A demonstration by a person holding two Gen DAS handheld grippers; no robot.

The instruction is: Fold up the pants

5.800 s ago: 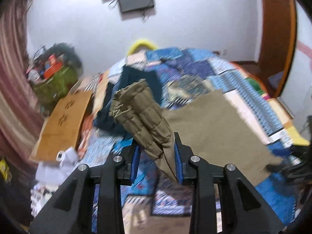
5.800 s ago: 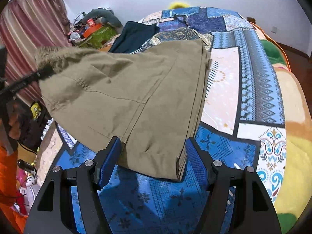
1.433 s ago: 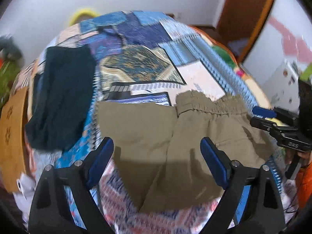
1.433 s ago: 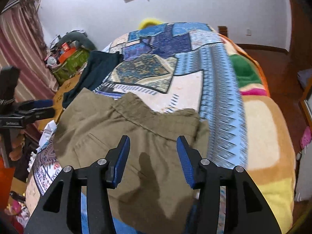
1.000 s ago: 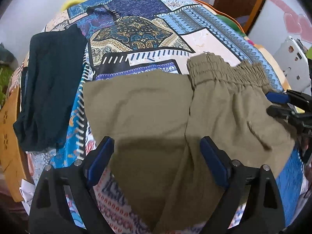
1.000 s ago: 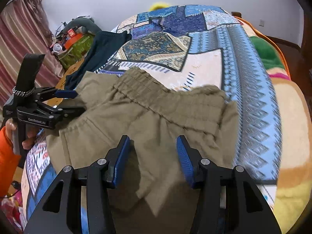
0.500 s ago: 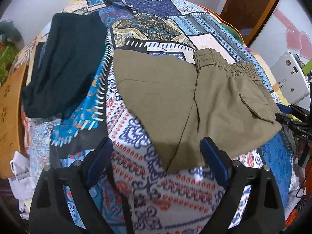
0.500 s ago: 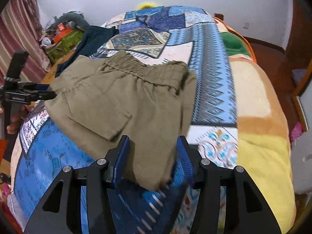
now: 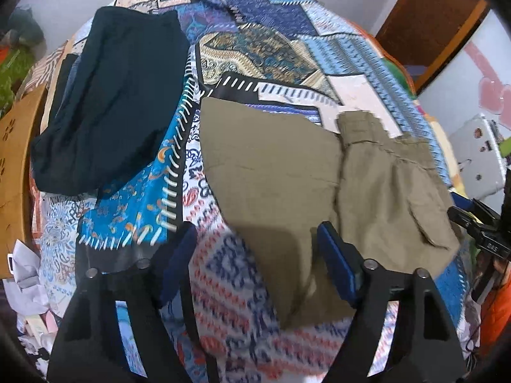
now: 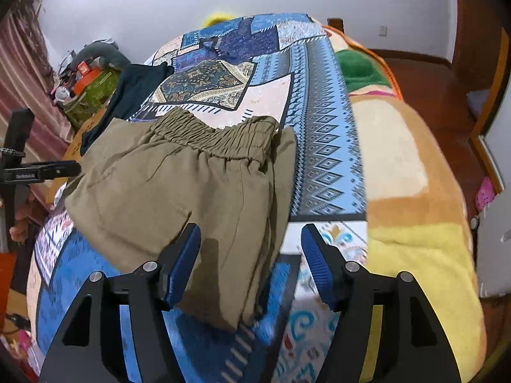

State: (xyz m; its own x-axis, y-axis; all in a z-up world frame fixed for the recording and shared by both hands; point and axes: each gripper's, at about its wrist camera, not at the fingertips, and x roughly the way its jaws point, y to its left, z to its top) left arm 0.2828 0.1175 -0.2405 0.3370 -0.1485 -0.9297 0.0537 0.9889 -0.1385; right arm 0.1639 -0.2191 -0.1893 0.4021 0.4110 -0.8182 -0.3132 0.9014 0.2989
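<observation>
1. The olive pants (image 9: 274, 166) now lie folded flat on the patchwork bedspread (image 9: 223, 293), no longer lifted.
2. The left gripper (image 9: 255, 245) has let go; its empty jaws are closing.
3. The right gripper (image 10: 250, 249), also empty, is opening above the pants' edge.

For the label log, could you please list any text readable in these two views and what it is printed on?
White lettering on the side of the left gripper, seen in the right wrist view: too small and blurred to read.
White marking on the right gripper, seen in the left wrist view: too blurred to read.
Nothing legible on the folded khaki pants.
</observation>
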